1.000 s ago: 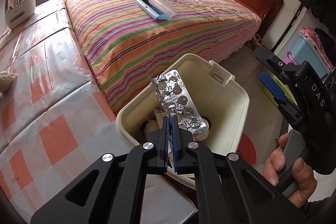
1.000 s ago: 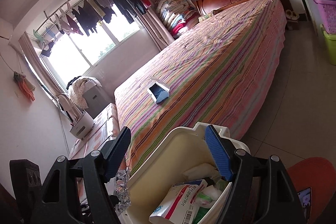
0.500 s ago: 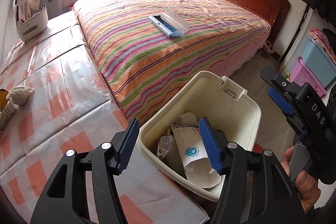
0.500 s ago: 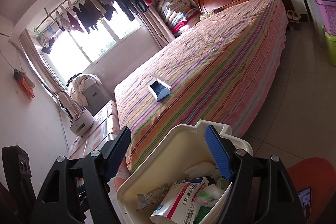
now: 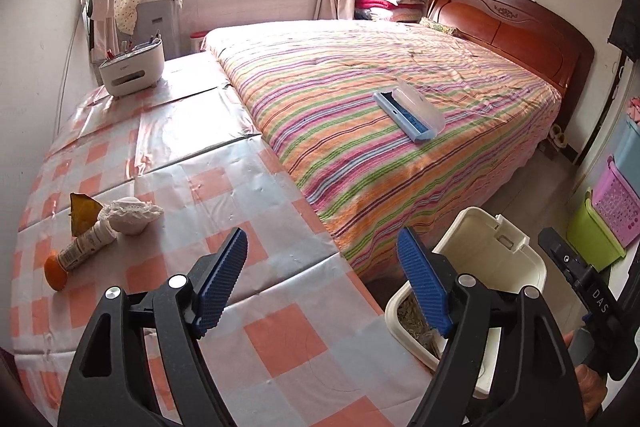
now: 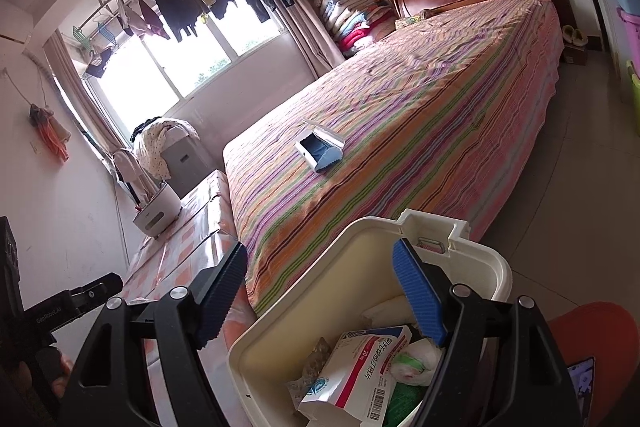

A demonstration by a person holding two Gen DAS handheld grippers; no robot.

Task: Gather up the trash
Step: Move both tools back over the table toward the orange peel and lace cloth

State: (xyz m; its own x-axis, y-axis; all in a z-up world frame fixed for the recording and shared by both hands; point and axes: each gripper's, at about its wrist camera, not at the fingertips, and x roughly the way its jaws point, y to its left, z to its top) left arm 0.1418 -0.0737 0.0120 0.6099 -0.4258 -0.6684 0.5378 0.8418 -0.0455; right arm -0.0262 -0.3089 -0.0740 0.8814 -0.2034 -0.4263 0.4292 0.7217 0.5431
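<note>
A cream trash bin (image 6: 484,255) stands beside the bed; it also shows in the left wrist view (image 5: 480,239). It holds a white medicine box (image 6: 360,363), a silver blister pack (image 6: 316,359) and crumpled tissue. My left gripper (image 5: 320,283) is open and empty above the checked table. On that table at the left lie a small tube (image 5: 86,245), an orange cap (image 5: 55,273), a dried leaf (image 5: 82,211) and a crumpled white wrapper (image 5: 130,213). My right gripper (image 6: 320,291) is open and empty, over the bin's near rim.
A striped bed (image 5: 360,99) carries an open blue-and-white case (image 5: 408,109). A white holder (image 5: 132,69) stands at the table's far end. Coloured plastic baskets (image 5: 612,211) stand on the floor at the right. The checked table (image 5: 200,187) abuts the bed.
My left gripper opened and let the blister pack fall into the bin, then swung up and left over the table. The right gripper stayed open above the bin.
</note>
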